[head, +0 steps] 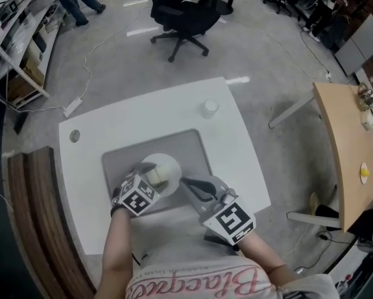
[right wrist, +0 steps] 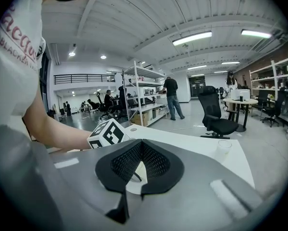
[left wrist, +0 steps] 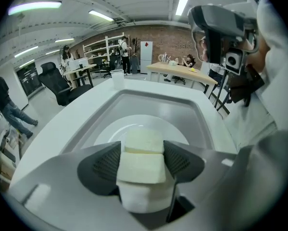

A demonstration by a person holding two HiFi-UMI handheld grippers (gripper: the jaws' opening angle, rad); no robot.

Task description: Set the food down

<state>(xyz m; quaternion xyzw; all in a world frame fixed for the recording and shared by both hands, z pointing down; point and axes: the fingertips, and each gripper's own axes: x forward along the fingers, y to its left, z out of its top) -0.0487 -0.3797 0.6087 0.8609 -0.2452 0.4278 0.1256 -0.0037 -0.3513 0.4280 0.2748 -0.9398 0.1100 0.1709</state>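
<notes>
My left gripper is shut on a pale cream block of food, made of stacked pieces that stick out past the pads. It hangs just over a round white plate that lies in a grey tray on the white table. From the head view the food sits over the plate's near edge. My right gripper is shut and holds nothing; it rests low beside the plate at the tray's right front. In the right gripper view its tips meet, with the left gripper's marker cube behind.
A small clear cup stands at the table's far right corner. A black office chair is beyond the table, a wooden table to the right, and a dark wood ledge along the left. People move by shelves in the background.
</notes>
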